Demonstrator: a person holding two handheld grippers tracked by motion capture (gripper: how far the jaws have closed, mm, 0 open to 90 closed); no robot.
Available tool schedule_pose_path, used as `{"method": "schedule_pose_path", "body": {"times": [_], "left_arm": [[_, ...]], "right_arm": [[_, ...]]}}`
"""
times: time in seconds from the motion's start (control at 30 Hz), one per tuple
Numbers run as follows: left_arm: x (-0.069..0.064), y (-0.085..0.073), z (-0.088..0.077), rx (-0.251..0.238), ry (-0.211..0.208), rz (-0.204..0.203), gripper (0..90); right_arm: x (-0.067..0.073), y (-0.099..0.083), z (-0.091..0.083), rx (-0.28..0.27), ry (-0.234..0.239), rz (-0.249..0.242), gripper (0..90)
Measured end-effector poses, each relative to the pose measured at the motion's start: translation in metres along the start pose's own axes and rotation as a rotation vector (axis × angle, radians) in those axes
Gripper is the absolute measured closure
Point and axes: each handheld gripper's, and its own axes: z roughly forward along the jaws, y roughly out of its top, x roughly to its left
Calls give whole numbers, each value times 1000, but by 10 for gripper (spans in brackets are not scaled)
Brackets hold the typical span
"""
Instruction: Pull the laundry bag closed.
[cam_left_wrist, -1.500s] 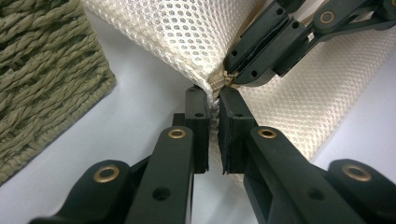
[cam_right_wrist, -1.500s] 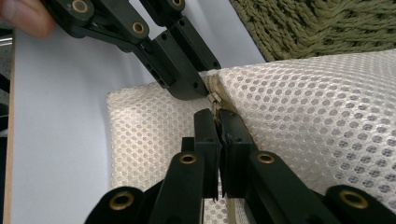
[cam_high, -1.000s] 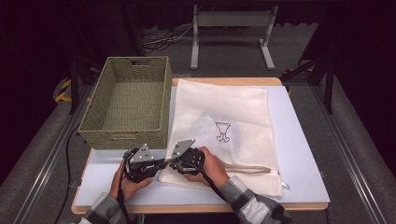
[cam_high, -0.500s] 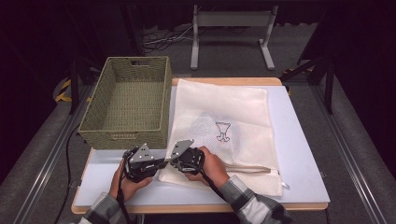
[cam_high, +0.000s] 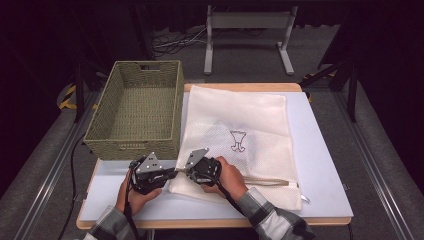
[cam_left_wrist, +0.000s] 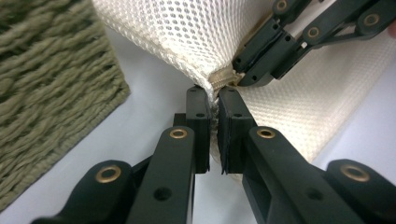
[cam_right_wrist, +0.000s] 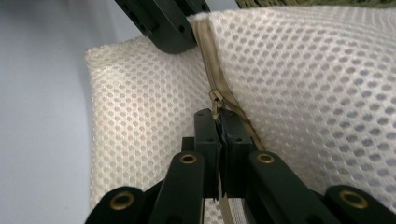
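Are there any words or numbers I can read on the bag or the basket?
No words or numbers to read.
Mesh bag: one small dark drawing, a picture and not letters; too small to tell what it is.
Woven basket: no label.
Hand-held grippers: no writing on their black jaws.

Left gripper (cam_left_wrist: 214, 105), right gripper (cam_right_wrist: 219, 122) clamped.

This looks like a lab or recording studio rather than a home: black curtains (cam_high: 60, 30) close off the dark surroundings, a lone lit worktop (cam_high: 320, 165) stands on grey carpet (cam_high: 380, 150), cables (cam_high: 170, 45) trail across the floor, and a metal stand (cam_high: 247, 30) sits behind.
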Motion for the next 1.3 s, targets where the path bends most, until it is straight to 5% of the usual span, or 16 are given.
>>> {"method": "schedule_pose_path", "body": {"times": [0.47, 1.3], "left_arm": [[-3, -1, 1, 6, 11, 26, 846], [0, -3, -1, -7, -1, 15, 846]], "right_arm": [[-3, -12, -2, 30, 2, 15, 873], [-9, -37, -19, 53, -7, 42, 873]]}}
